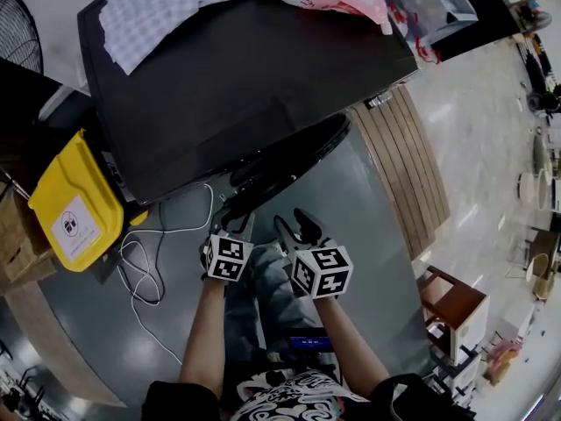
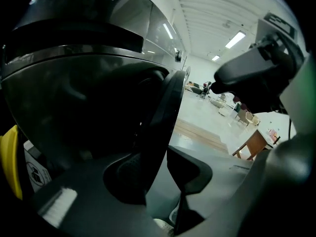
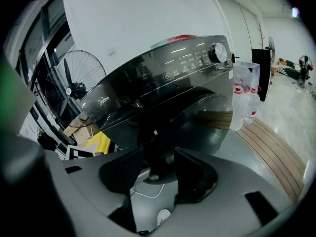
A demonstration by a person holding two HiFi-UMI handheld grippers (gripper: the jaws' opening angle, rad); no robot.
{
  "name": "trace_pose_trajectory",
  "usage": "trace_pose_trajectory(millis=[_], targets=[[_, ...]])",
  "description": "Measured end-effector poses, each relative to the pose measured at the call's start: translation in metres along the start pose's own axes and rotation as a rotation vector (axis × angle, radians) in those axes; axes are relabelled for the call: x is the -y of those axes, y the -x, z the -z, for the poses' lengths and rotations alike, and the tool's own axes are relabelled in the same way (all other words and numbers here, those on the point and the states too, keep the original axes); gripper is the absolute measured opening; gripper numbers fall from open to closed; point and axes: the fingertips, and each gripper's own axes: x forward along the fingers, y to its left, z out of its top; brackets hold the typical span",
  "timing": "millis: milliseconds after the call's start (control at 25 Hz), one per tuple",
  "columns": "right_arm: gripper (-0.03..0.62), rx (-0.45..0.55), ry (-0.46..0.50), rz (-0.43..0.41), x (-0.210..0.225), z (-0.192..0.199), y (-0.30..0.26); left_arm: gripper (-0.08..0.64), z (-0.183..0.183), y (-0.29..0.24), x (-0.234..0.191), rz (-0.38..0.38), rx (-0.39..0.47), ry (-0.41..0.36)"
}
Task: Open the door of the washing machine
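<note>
The left tongs are released, jaws apart astride the rim of the door, likely so that a squeeze and a pull can swing it wider. A gap shows between the rim and one jaw. The right tongs hang just beside, also unclenched and empty, seemingly spare. The door stands ajar from the washer. Its handle is out of sight and the drum is pure darkness.

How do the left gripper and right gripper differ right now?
The left gripper has the black round washing machine door's rim between its jaws, contact unclear; the right gripper's open jaws hold nothing. The left reaches the door; the right hangs short of it. Both point downward toward it.
</note>
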Motion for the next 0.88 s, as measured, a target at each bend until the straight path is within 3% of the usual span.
trace_pose_trajectory(millis=[200,320,440,520,560,680,880], targets=[[0.208,0.007,-0.017,0.095,0.007,-0.005,0.0,0.128,0.015,0.003,0.045,0.113,-0.037,-0.079],[0.254,-0.021,-0.013,0.176,0.015,0.005,0.001,0.137,0.022,0.006,0.071,0.207,-0.042,-0.114],[0.259,-0.056,-0.005,0.241,0.024,0.019,0.002,0.144,0.028,0.007,0.093,0.28,-0.048,-0.175],[0.244,-0.076,-0.006,0.28,0.035,0.027,0.003,0.171,0.03,0.009,0.099,0.308,-0.059,-0.176],[0.272,-0.081,-0.022,0.282,0.041,0.03,0.004,0.173,0.031,0.011,0.101,0.32,-0.064,-0.166],[0.272,-0.087,-0.08,0.24,0.047,0.035,0.007,0.196,0.036,0.021,0.094,0.332,-0.073,-0.144],[0.184,-0.085,-0.026,0.258,0.047,0.04,0.018,0.163,0.031,0.036,0.063,0.239,-0.039,-0.045]])
